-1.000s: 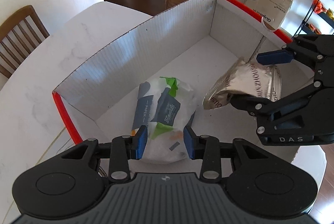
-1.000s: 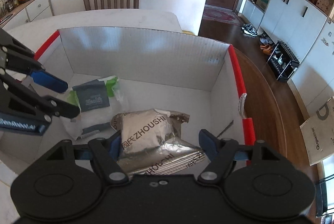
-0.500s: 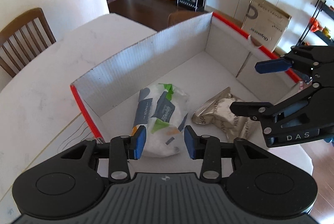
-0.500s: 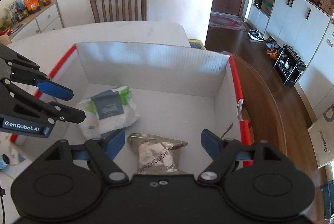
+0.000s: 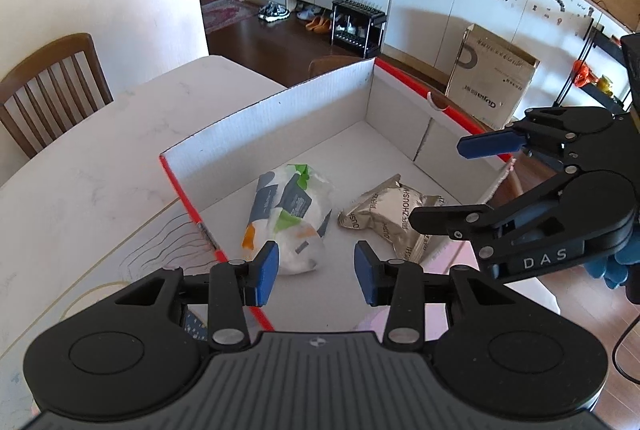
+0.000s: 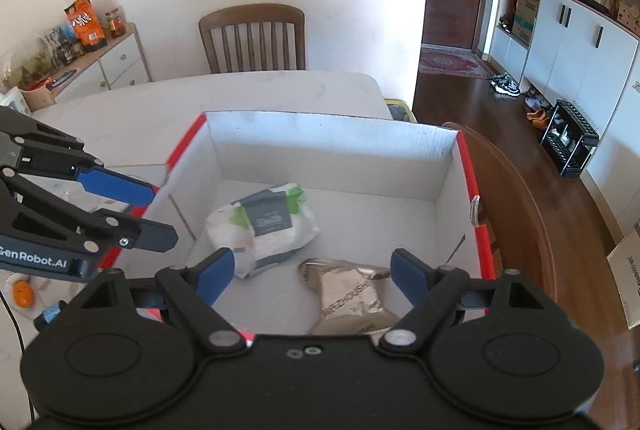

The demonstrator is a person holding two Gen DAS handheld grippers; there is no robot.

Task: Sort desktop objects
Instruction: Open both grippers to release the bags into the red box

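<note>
Two downward-tilted wrist views from opposite sides, sharing the box [image 5: 280, 117] interior.

The box [image 5: 312, 117] is rough white cardboard. The silver snack bag [image 5: 394, 216] is shiny foil. The tabletop [image 5: 100, 165] looks smooth.

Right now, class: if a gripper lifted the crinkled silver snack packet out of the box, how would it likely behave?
The silver snack packet looks puffy and creased, so it is probably light and would dent under a squeeze. Its shiny foil may slip. Lying flat on the box floor, it seems unlikely to roll.
</note>
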